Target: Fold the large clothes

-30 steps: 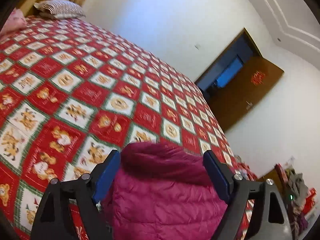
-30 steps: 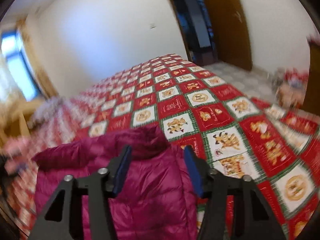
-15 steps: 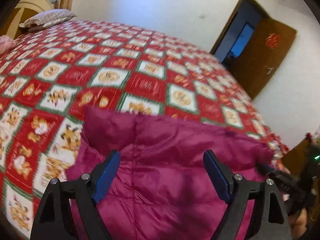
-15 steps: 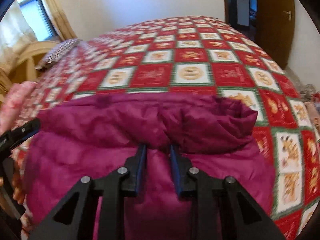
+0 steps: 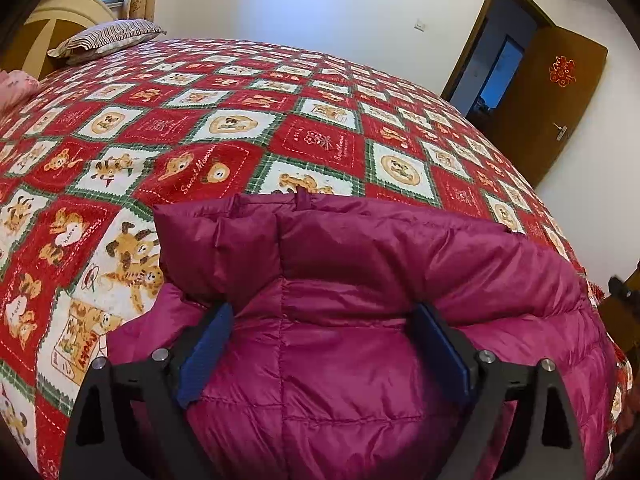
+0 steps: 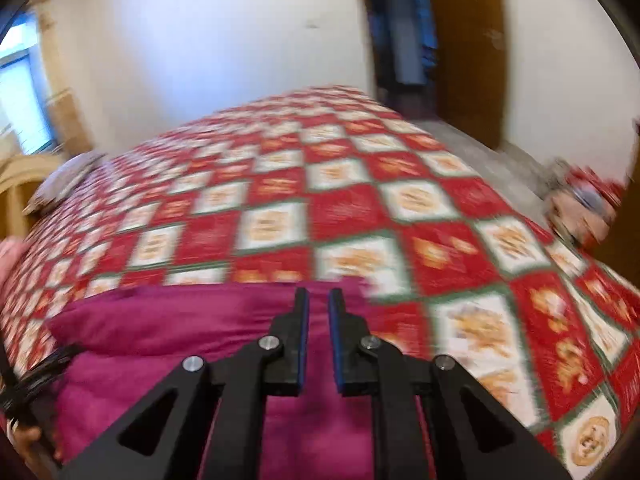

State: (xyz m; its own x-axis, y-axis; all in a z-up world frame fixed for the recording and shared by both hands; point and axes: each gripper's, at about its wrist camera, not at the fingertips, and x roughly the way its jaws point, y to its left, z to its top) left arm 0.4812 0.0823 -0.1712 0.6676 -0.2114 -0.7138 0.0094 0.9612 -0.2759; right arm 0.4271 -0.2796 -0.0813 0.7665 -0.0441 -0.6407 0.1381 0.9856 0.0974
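Observation:
A magenta quilted down jacket (image 5: 360, 320) lies on the bed, its collar rolled toward the far side. My left gripper (image 5: 324, 312) is open, its blue-padded fingers (image 5: 208, 344) spread wide over the jacket just below the collar, holding nothing. In the blurred right wrist view the jacket (image 6: 180, 328) fills the lower left. My right gripper (image 6: 317, 300) has its jaws nearly together with a narrow gap, above the jacket's upper edge; I see no cloth between them.
The bed carries a red, white and green patchwork quilt (image 5: 240, 120). A striped pillow (image 5: 108, 36) lies by the headboard at far left. An open brown door (image 5: 560, 100) stands at the right. Clutter (image 6: 584, 204) lies on the floor by the bed's far right corner.
The left gripper has moved in over the jacket, still open. The right gripper closed from wide open to nearly shut, then swung up and to the right, away from the collar.

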